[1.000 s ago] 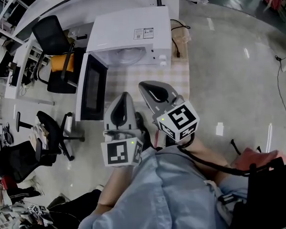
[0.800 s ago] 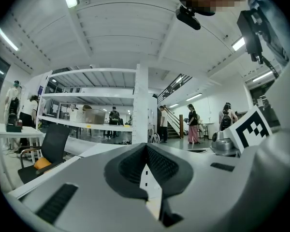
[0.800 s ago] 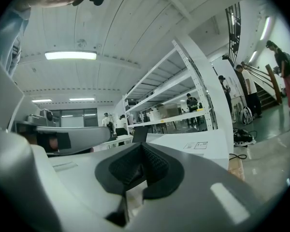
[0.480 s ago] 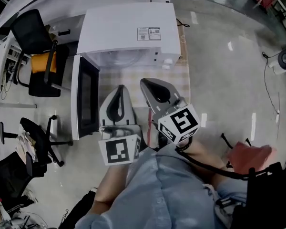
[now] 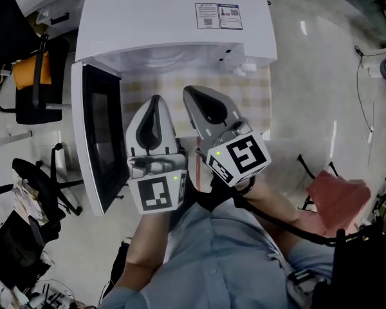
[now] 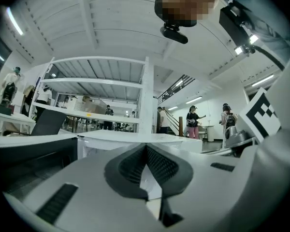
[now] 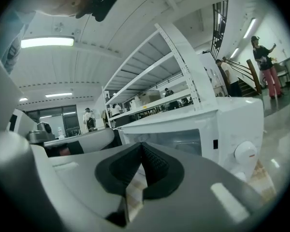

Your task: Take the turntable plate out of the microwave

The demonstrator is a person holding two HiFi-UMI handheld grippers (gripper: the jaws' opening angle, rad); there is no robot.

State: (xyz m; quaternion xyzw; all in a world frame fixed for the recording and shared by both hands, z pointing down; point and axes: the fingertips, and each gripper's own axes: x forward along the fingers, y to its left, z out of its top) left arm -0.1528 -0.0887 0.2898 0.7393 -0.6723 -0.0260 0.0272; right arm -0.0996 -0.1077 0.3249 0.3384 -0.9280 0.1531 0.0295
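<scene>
Microwave (image 5: 174,18) looms nearer ahead, its door (image 5: 93,140) open leftward. Left gripper (image 5: 153,105) and right gripper (image 5: 194,95), both pinched together and empty, must open for the turntable plate (image 5: 169,60).

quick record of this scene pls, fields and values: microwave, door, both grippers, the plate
microwave: white, standing on a checked cloth, opening towards the person
door: swung fully open, at the person's left
left gripper: shut, empty, in front of the opening, not inside
right gripper: shut, empty, beside the left one, pointing at the opening
turntable plate: not out on the cloth; the cavity is too pale to make it out
</scene>
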